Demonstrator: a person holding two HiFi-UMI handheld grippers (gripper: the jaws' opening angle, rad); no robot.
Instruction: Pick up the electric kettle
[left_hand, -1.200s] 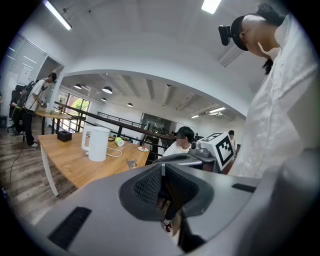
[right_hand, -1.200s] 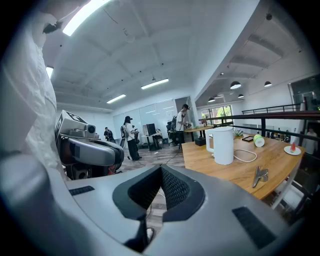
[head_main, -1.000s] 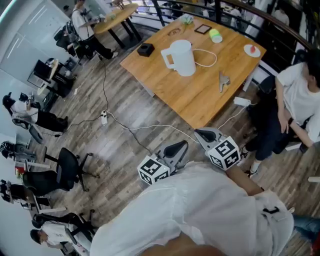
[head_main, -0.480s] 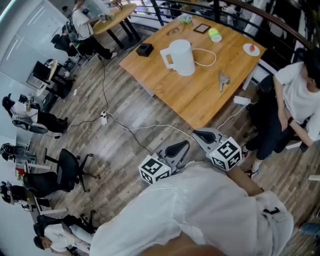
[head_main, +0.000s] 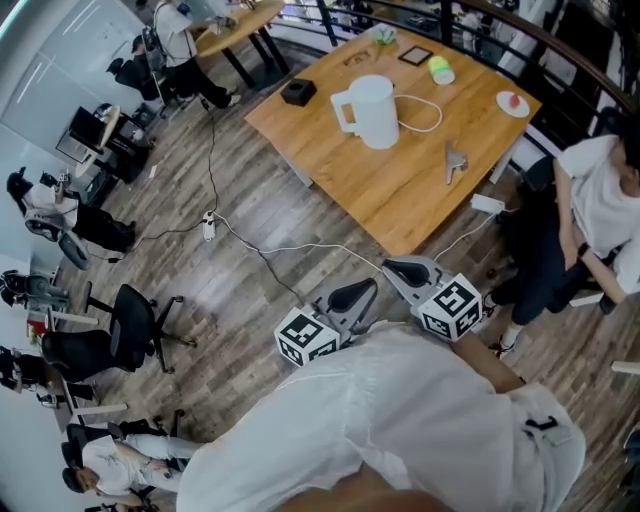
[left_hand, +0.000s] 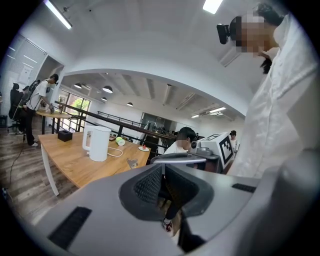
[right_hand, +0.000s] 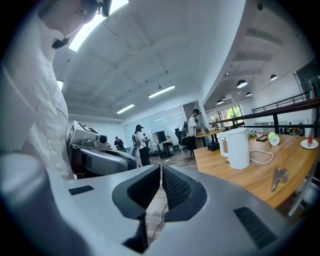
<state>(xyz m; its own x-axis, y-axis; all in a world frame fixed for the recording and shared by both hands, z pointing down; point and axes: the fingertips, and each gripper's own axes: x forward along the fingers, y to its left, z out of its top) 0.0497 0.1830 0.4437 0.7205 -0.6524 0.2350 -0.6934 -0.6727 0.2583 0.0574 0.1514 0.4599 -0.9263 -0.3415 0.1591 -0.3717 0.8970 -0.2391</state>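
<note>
A white electric kettle (head_main: 372, 110) stands upright on the wooden table (head_main: 400, 190), handle to the left, with a white cord (head_main: 420, 112) looping off its right side. It also shows in the left gripper view, kettle (left_hand: 98, 143), and in the right gripper view, kettle (right_hand: 236, 147). Both grippers are held close to the person's white shirt, well short of the table. My left gripper (head_main: 360, 293) is shut with nothing in it. My right gripper (head_main: 396, 267) is shut and empty too.
On the table lie a black box (head_main: 298, 92), a metal clip (head_main: 455, 162), a green cup (head_main: 439, 70), a small white plate (head_main: 512, 102) and a dark tablet (head_main: 415, 56). A seated person (head_main: 600, 215) is at the table's right. Cables (head_main: 270, 255) cross the wooden floor. Office chairs (head_main: 125, 335) stand left.
The head view has shifted slightly, so the table and kettle sit a little further right. The right gripper has turned a little; both stay shut near the body.
</note>
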